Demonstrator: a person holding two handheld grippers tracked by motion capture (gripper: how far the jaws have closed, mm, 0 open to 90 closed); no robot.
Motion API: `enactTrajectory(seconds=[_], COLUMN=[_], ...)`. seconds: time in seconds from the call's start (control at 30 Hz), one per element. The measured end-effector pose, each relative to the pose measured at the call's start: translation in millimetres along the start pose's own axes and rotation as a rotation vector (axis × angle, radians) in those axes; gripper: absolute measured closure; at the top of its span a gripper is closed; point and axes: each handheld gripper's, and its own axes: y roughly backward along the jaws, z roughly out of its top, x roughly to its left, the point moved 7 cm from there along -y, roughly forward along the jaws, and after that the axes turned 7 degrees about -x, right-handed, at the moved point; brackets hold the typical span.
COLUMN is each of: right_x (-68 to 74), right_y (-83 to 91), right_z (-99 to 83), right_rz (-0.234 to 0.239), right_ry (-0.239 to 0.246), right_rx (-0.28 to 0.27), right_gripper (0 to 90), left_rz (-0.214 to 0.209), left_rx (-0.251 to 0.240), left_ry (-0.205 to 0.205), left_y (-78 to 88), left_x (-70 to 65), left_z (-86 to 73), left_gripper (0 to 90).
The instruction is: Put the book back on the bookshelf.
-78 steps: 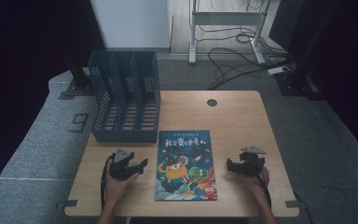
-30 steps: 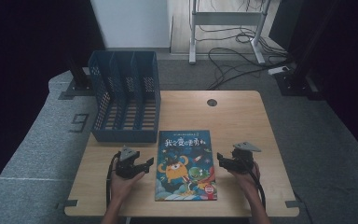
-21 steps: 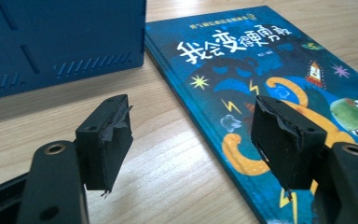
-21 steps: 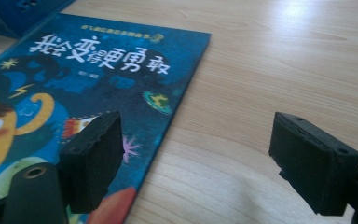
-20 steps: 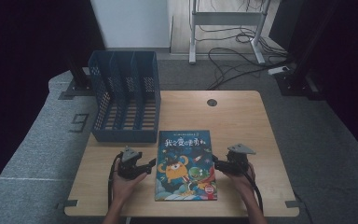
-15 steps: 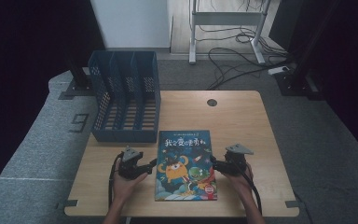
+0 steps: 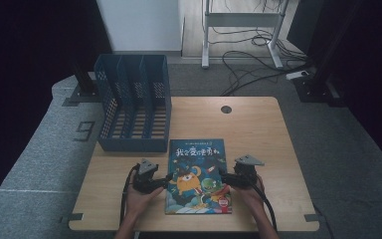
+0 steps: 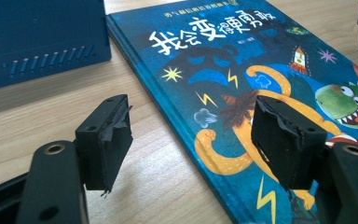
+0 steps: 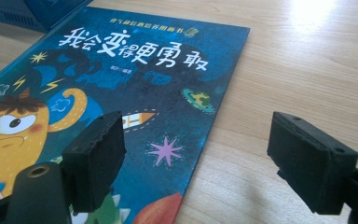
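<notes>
Surface: one wooden table point(image 7: 258, 124) on grey floor.
Book: one picture book point(image 7: 197, 175) lies flat at the table's near middle, between my two grippers.
My left gripper point(image 8: 191, 140): jaws apart, astride the book's left edge, gripping nothing.
My right gripper point(image 9: 198, 161): jaws apart, astride the book's right edge, gripping nothing.
Container: one blue file rack point(image 7: 133, 102), three compartments, nothing in them, rear left.

Book cover point(image 9: 121, 84): title "我会变得更勇敢". Floor mat point(image 7: 54, 144): "9".
</notes>
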Motion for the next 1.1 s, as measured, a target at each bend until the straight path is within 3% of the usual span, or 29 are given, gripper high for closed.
enactTrajectory(seconds=[0.53, 1.1], right_x=[21.4, 26.2], right_y=[-12.8, -18.7], right_z=[-12.3, -19.9], right_rz=[0.034, 0.037], right_ry=[0.033, 0.022], right_rx=[0.063, 0.101], right_gripper=[18.1, 17.4], left_rz=[-0.017, -0.034], left_rx=[0.041, 0.078], left_ry=[-0.013, -0.013], left_y=[-11.0, -19.7], left_x=[-12.3, -18.0], left_z=[-7.1, -14.2], left_gripper=[26.8, 24.7])
